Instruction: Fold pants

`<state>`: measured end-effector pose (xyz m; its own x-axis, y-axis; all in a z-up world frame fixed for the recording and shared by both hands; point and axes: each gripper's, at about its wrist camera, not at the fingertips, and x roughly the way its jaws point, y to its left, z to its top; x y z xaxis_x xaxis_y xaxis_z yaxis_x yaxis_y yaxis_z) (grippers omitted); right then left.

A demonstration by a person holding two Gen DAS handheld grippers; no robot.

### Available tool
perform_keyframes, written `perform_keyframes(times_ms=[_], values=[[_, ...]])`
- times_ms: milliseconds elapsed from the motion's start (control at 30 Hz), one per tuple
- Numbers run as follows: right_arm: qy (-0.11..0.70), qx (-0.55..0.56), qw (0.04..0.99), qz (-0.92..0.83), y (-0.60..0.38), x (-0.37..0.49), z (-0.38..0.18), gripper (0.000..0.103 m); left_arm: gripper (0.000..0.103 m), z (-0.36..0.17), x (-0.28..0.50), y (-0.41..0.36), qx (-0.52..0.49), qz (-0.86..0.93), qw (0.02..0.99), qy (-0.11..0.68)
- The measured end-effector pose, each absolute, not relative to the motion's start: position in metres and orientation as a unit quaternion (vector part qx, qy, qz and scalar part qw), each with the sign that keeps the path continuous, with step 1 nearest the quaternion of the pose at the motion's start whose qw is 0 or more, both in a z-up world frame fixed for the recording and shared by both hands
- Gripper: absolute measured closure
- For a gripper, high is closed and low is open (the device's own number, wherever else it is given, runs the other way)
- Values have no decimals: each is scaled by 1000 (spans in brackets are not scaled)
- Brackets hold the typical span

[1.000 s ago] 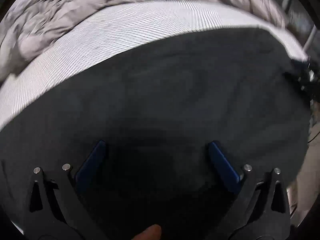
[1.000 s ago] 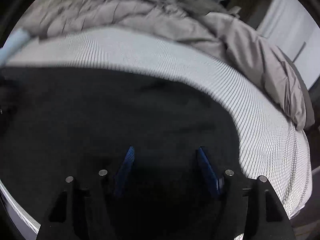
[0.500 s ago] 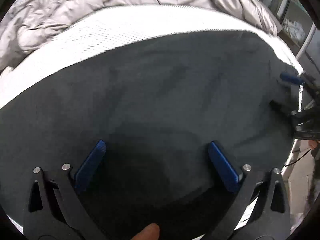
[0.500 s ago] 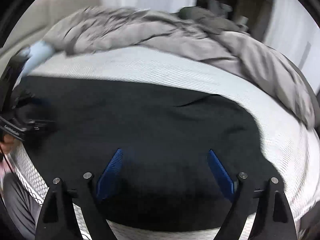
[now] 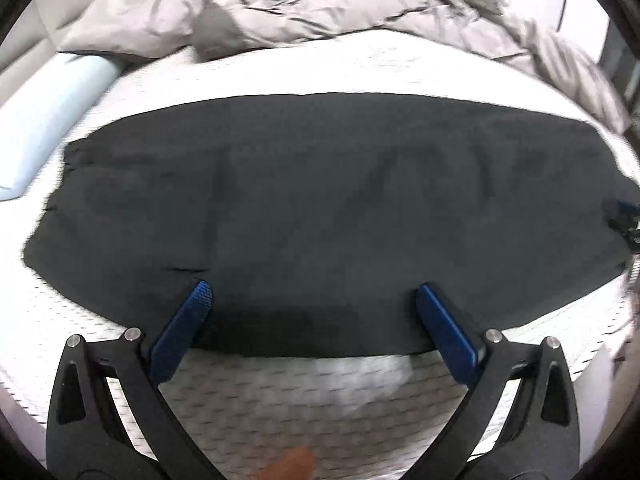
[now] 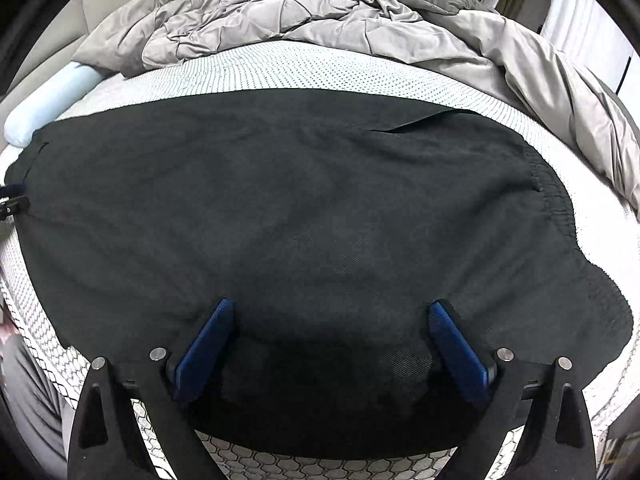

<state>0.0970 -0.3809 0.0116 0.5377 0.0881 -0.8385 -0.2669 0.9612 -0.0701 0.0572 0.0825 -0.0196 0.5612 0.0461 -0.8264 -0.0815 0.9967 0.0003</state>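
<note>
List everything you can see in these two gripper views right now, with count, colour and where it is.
black fabric pants: one, black, spread flat across the mattress.
white textured mattress: one, white, under the pants.
grey crumpled duvet: one, grey, bunched along the far side.
pale blue bolster pillow: one, light blue, at the far left edge.
left gripper: one, black with blue jaws, open, empty, above the pants' near edge.
right gripper: one, black with blue jaws, opening, nothing gripped, above the pants.
fingertip: one, bottom of left view.

Left gripper and right gripper, black triangular-cutout arms, silver screws, flat blue pads, grey trouser leg
</note>
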Motion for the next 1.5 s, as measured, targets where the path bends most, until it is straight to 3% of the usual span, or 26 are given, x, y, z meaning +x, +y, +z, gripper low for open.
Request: perform_keyframes(times_ms=[67, 133, 300, 500, 633, 833, 1100, 1233, 1400, 1500], values=[[465, -94, 874, 104, -383, 100, 11, 4, 2, -17, 54, 95, -37, 40, 882, 468], [463, -94, 875, 104, -378, 88, 12, 3, 16, -8, 53, 97, -52, 38, 883, 465], [461, -95, 876, 102, -375, 85, 11, 2, 34, 17, 70, 53, -66, -43, 888, 453], [457, -67, 881, 99, -366, 86, 31, 1, 34, 17, 109, -12, -48, -105, 884, 453], [425, -87, 891, 132, -321, 93, 53, 1, 34, -8, 136, -58, 18, -103, 868, 486], [446, -165, 869, 138, -298, 107, 23, 2, 32, -14, 105, 9, 10, -43, 876, 481], [455, -67, 887, 49, -438, 108, 27, 4, 32, 11, 69, 73, 0, 39, 877, 479], [447, -80, 888, 78, -408, 109, 42, 4, 31, 26, 83, 49, -37, -24, 888, 457], [433, -143, 879, 137, -329, 127, 39, 4, 31, -4, 143, -1, -2, -54, 857, 513], [444, -181, 864, 154, -308, 139, 25, 4, 30, -11, 139, 2, 17, -58, 862, 504]])
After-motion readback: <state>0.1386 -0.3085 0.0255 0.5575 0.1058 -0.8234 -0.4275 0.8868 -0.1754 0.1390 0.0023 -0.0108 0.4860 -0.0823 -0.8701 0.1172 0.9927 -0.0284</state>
